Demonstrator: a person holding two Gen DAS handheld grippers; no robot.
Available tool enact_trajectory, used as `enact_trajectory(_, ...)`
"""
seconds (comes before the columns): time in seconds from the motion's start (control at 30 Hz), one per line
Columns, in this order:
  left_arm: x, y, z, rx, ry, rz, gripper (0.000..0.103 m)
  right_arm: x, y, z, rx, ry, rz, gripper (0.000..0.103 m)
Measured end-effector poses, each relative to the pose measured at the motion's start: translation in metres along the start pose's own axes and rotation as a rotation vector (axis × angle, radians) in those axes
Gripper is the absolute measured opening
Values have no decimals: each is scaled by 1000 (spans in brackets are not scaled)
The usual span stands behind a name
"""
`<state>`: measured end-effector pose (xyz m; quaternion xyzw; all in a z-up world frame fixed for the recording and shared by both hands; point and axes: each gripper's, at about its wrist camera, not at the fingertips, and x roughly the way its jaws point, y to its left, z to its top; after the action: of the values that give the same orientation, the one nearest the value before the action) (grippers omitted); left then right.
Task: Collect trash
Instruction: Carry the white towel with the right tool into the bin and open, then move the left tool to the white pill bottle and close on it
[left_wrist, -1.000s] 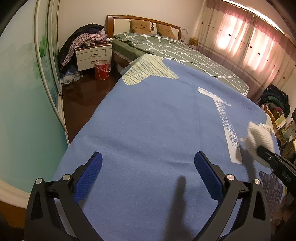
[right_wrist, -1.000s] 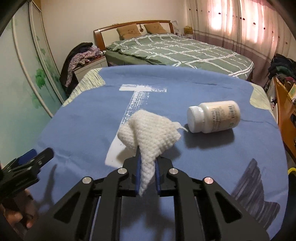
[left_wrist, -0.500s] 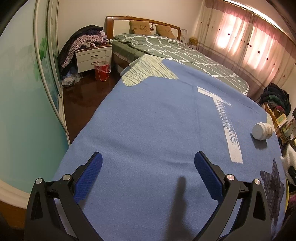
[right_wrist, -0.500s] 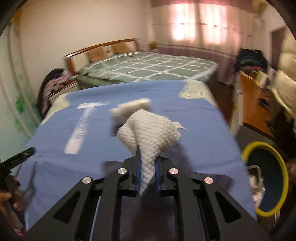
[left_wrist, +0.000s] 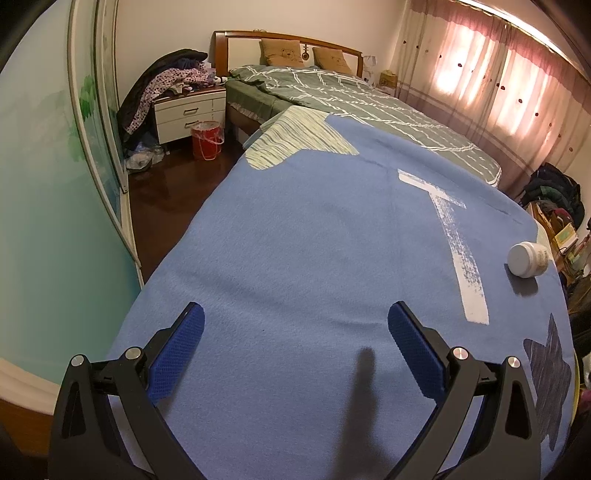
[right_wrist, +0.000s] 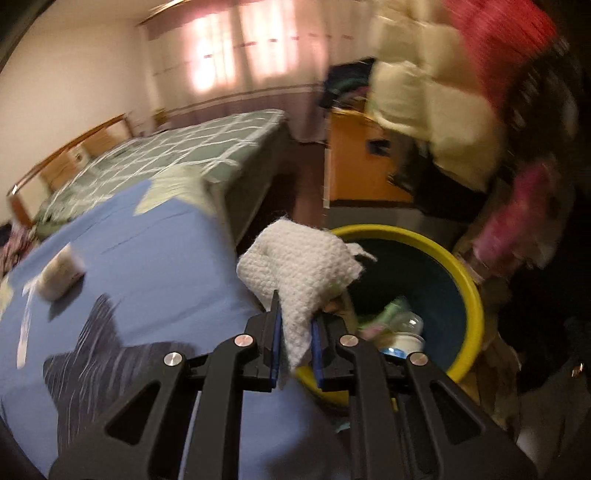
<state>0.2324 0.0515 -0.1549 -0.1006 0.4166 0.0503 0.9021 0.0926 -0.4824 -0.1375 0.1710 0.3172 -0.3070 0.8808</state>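
Observation:
My right gripper (right_wrist: 295, 325) is shut on a crumpled white paper towel (right_wrist: 301, 267) and holds it in the air at the near rim of a yellow-rimmed trash bin (right_wrist: 469, 295) that has trash inside. A white pill bottle lies on its side on the blue blanket, at the right in the left wrist view (left_wrist: 526, 258) and blurred at the left in the right wrist view (right_wrist: 61, 273). My left gripper (left_wrist: 295, 326) is open and empty, low over the blue blanket (left_wrist: 314, 251).
A bed with a green checked cover (left_wrist: 351, 107) stands beyond the blanket. A nightstand (left_wrist: 188, 114) and a red bucket (left_wrist: 207, 140) are at the far left. A wooden cabinet (right_wrist: 365, 158) and piled clothes (right_wrist: 436, 99) stand behind the bin.
My right gripper has swung right with the paper towel, from above the blanket near the bottle to the trash bin. My left gripper has not moved.

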Motion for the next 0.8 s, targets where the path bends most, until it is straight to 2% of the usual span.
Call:
enact_trajectory(0.1,0,0,0,0,1,3,98,0,-13,2,41,-19,-62,14)
enact_trajectory(0.27,0,-1,0,8,0,12,98,8,-34,2,133,22,-79,15)
enact_trajectory(0.3,0,-1,0,10,0,14,98,10,-36,2,144,29,-84,18)
enact_trajectory(0.37,0,-3,-1,17,-1,19,98,11,-40,1,165,34,-105,44)
enact_trajectory(0.43,0,-4,-1,24,-2,26,98,7,-40,-1,175,24,-117,52)
enact_trajectory(0.6,-1,-13,-4,58,-1,39,98,-1,-35,-2,156,-12,-142,64)
enact_trajectory(0.8,-5,-42,-15,100,49,-17,98,-9,-29,-2,126,-57,-153,71)
